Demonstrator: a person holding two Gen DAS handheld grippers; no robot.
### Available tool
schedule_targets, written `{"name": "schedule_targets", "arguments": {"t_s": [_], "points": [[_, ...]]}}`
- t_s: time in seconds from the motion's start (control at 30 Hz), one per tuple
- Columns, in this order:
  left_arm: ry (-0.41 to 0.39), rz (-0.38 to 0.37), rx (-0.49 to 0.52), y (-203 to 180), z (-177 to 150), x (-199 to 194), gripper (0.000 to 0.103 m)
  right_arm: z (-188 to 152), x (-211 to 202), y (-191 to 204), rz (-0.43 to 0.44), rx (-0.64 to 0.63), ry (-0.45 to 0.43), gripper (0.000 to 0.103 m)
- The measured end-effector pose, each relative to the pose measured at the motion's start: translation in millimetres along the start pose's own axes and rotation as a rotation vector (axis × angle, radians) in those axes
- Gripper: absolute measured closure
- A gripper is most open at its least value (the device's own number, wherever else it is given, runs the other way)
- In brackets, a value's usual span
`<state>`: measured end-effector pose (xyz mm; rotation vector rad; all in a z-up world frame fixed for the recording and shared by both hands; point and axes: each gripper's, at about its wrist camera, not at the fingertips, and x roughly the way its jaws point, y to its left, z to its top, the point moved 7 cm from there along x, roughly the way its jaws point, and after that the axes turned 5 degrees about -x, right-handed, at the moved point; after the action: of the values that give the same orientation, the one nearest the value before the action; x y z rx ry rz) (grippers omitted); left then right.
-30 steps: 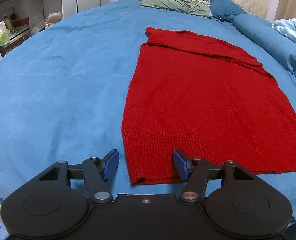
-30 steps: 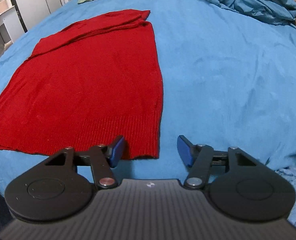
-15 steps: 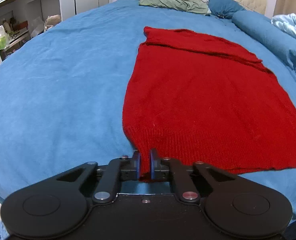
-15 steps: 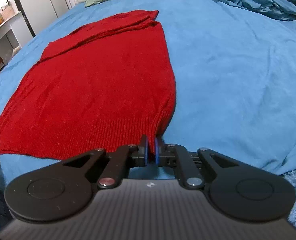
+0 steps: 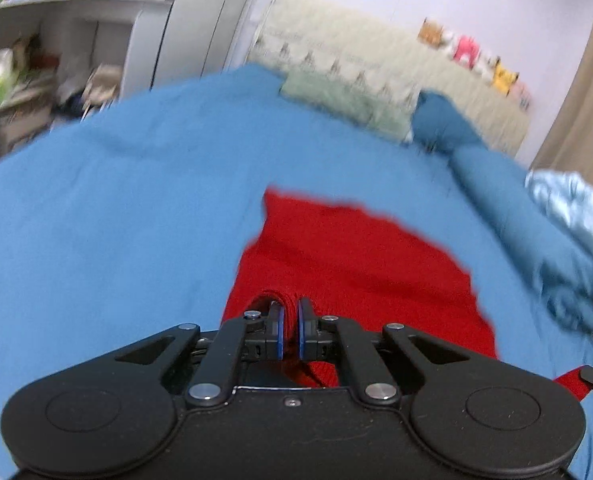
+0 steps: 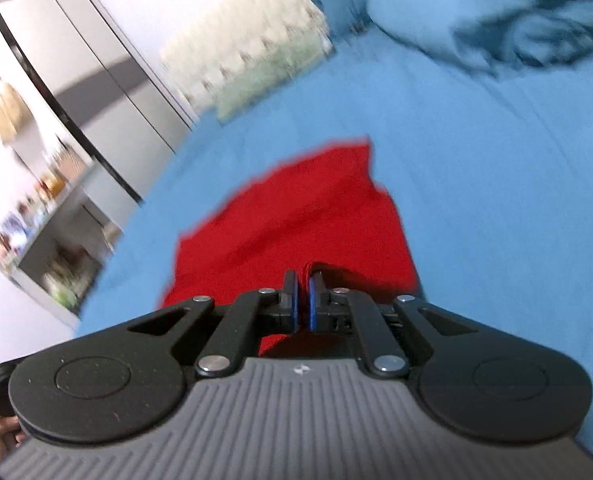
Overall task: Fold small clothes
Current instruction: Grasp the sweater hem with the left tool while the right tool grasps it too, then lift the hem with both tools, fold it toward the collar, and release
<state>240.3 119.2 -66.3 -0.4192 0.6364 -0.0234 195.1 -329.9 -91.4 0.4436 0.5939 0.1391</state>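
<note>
Left gripper [image 5: 290, 330]: blue-padded fingers [image 5: 279, 332] pinched together on a fold of red sweater [image 5: 348, 256]. Right gripper [image 6: 303, 300]: fingers [image 6: 293, 300] likewise clamped on red knit. Both views motion-blurred.

Home bedroom: a big bed w/ a blue cover [image 5: 108, 216] fills most of both views, w/ a cream padded headboard [image 5: 376, 68] at its far end. Against the headboard lie a pale green pillow [image 5: 336, 100] & a darker blue pillow [image 5: 440, 124], a row of plush toys [image 5: 472, 56] sits along its top, and a rumpled blue duvet [image 6: 508, 16] is bunched on the bed's right side. Beside the bed, left of the headboard, stand a grey wardrobe [image 6: 96, 76] & cluttered white shelves [image 5: 36, 52] — blurry, contents unclear.
</note>
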Motion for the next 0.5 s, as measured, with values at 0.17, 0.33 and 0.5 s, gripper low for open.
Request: {"name": "schedule_targets", "arguments": {"t_s": [0.17, 0.33, 0.5], "points": [[-0.081, -0.005, 0.011, -36.7, 94.5, 77.8, 0.096, 115.5, 74.9, 14.2, -0.003, -0.041, -0.08, 0.083], [-0.041, 0.046, -0.043, -44.4, 138.3, 192.5, 0.096, 186.8, 189.6, 3.3, -0.071, -0.065, -0.075, 0.083], [0.037, 0.128, -0.08, -23.9, 123.3, 286.2, 0.096, 178.3, 283.3, -22.4, -0.126, -0.054, -0.032, 0.083]]}}
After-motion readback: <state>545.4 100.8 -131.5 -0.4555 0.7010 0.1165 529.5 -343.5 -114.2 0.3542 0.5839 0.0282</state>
